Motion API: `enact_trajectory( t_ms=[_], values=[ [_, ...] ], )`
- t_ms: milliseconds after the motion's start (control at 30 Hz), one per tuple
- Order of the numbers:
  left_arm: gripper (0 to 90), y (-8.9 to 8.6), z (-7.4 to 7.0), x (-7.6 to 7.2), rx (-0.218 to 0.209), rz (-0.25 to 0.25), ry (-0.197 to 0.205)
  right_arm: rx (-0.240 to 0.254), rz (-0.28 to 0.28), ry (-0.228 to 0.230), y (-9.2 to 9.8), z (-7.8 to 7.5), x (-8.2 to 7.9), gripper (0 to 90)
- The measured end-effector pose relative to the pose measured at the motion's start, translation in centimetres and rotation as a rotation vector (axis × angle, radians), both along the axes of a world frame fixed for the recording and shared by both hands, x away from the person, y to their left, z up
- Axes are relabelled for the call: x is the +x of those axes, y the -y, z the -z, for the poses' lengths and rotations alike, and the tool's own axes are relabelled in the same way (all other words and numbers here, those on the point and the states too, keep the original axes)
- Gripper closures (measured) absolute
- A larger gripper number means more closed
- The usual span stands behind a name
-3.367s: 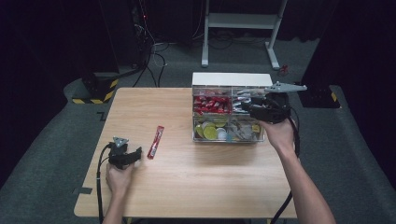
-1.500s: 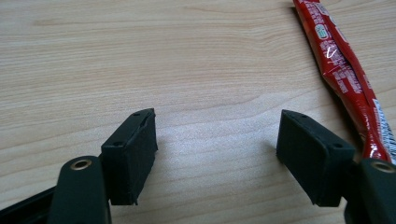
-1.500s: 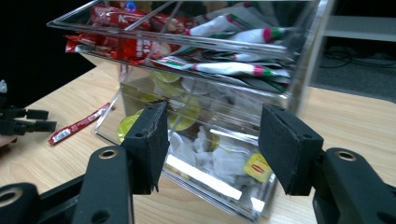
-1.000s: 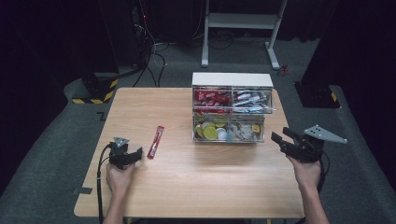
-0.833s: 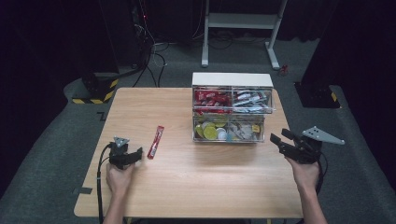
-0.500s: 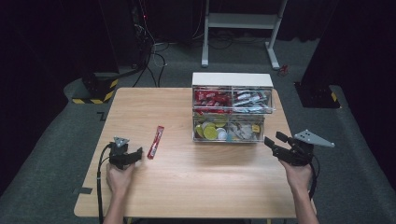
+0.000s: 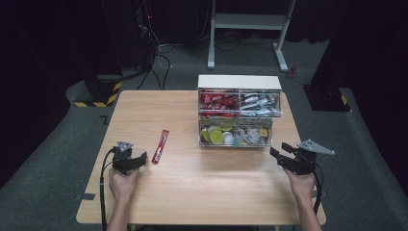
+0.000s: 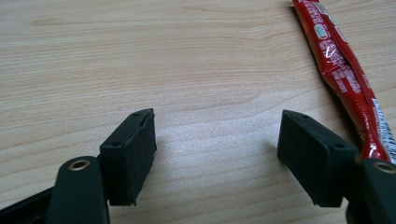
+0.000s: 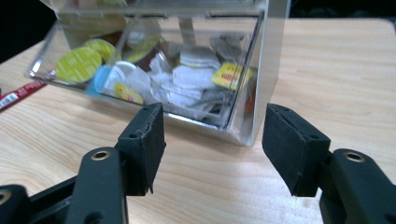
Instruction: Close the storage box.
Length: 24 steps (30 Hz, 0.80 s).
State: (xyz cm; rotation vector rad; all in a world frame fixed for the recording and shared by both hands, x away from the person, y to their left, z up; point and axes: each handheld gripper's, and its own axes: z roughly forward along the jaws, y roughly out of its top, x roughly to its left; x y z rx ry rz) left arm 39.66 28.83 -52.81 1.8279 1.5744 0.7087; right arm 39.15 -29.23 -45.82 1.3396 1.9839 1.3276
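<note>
A red sachet (image 7: 160,146) lies on the wooden table (image 7: 192,183), left of centre. My left gripper (image 7: 140,160) rests open on the table just left of it; in the left gripper view the sachet (image 8: 348,79) runs along the outside of the right jaw, and only bare wood lies between the jaws. A clear drawer box (image 7: 239,111) stands at the back right, holding red packets above and round capsules and tea bags below. My right gripper (image 7: 278,152) is open near the table's right edge, pointing at the lower drawer (image 9: 159,70), nothing held.
The drawer box has a white top (image 7: 239,81). Dark floor surrounds the table, with cables (image 7: 159,53) and a white metal frame (image 7: 250,21) beyond the far edge. A black-and-yellow striped base (image 7: 98,94) sits off the back-left corner.
The right gripper has drawn back from the upper drawer to the table's right edge, then crept left toward the lower drawer. The left gripper and sachet have stayed put.
</note>
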Motion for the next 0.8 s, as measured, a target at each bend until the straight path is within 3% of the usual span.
enact_trajectory(
  t_ms=[233, 467, 800],
  values=[
    [28.3, 0.0, 0.0, 0.0, 0.0, 0.0, 0.0, -0.058, 0.022, -0.043, -0.6, 1.6, 0.8, 36.9],
    [28.2, 0.0, 0.0, 0.0, 0.0, 0.0, 0.0, -0.081, 0.034, -0.084, -1.0, 2.7, 1.3, 38.5],
    [28.1, 0.0, 0.0, 0.0, -0.001, 0.0, 0.0, -0.143, 0.061, -0.115, -1.2, 4.2, 2.4, 38.0]
  ],
)
